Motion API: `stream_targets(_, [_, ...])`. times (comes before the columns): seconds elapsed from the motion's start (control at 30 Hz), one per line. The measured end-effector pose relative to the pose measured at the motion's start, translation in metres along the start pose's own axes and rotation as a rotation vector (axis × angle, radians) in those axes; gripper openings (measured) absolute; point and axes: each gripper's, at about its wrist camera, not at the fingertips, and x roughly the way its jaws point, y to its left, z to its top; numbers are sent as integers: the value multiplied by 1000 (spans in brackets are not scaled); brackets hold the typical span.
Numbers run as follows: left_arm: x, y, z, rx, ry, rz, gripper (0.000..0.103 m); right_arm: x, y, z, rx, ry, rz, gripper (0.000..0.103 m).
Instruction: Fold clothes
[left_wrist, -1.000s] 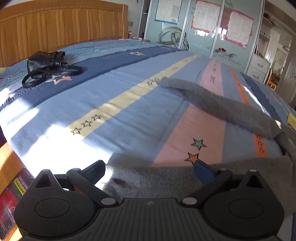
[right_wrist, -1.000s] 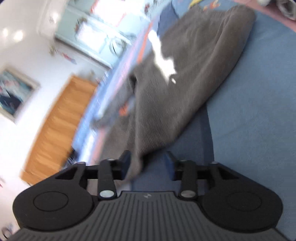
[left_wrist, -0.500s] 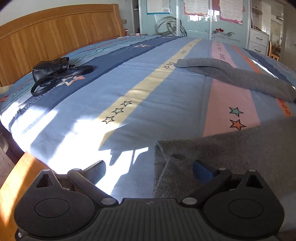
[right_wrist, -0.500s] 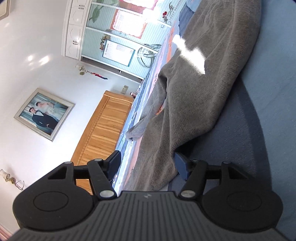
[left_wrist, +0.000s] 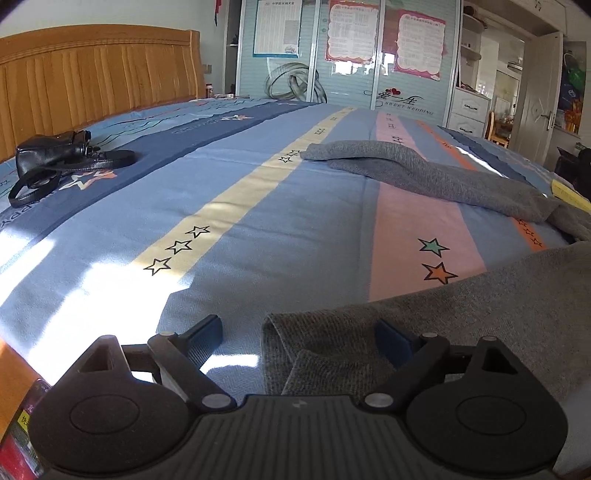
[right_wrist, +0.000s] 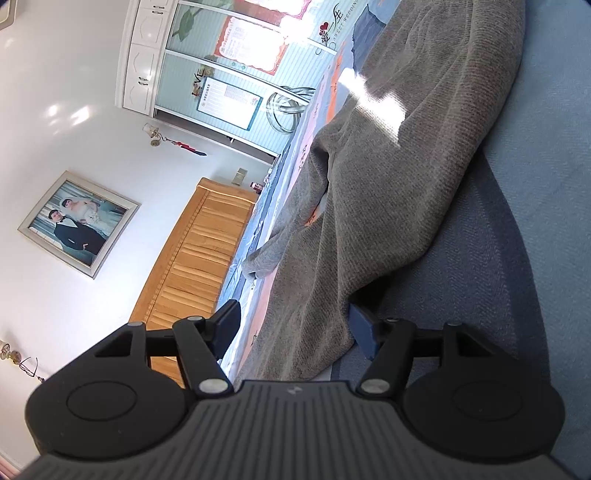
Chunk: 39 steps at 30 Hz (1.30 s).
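1. Bedroom with pale walls; sliding wardrobe doors hung with posters; framed photograph on the wall.
2. Bed under a striped, starred cover; wooden headboard behind.
3. Grey sweater spread across the cover; one sleeve stretched farther back.
4. Black handbag near the headboard.
5. Left gripper: jaws closing, hem corner between, unpinched; right gripper: jaws spread, sweater edge between.

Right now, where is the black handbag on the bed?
In the left wrist view, the black handbag lies far left on the bedspread, on its dark blue stripe just below the wooden headboard, well apart from the grey sweater.
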Motion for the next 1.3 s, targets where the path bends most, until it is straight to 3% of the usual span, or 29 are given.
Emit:
stream_targets(0.13, [2,-2,3,7,8,-52,84,4,-1,2,0,4,5,66])
stream_targets(0.23, [2,-7,6,22,31,-105,63,5,-1,3,-1,6,6,66])
stream_targets(0.3, [3,-10,8,28,48,-116,28,5,-1,3,0,5,9,66])
stream_targets(0.37, [2,-10,11,6,59,-129,11,5,-1,2,0,3,12,66])
stream_targets(0.43, [1,-15,15,14,62,-115,10,4,-1,1,0,1,14,66])
stream_targets(0.7, [-26,-61,46,302,-35,177,6,5,3,-2,-31,0,8,66])
stream_targets(0.77, [-12,-57,52,356,-15,267,4,7,5,-2,-48,7,-3,66])
stream_targets(0.93, [34,-39,41,382,113,313,4,11,13,-4,-116,42,-48,66])
stream_targets(1.1, [29,-33,37,336,116,297,4,1,15,-4,-124,23,-33,75])
stream_targets(1.2, [29,-30,39,352,117,325,3,-7,13,-1,-99,-15,-12,77])
stream_targets(1.23, [30,-30,40,366,113,347,3,-8,13,0,-99,-21,-13,77])
stream_targets(1.3, [37,-23,43,402,112,464,0,-7,14,-1,-106,-24,-15,77])
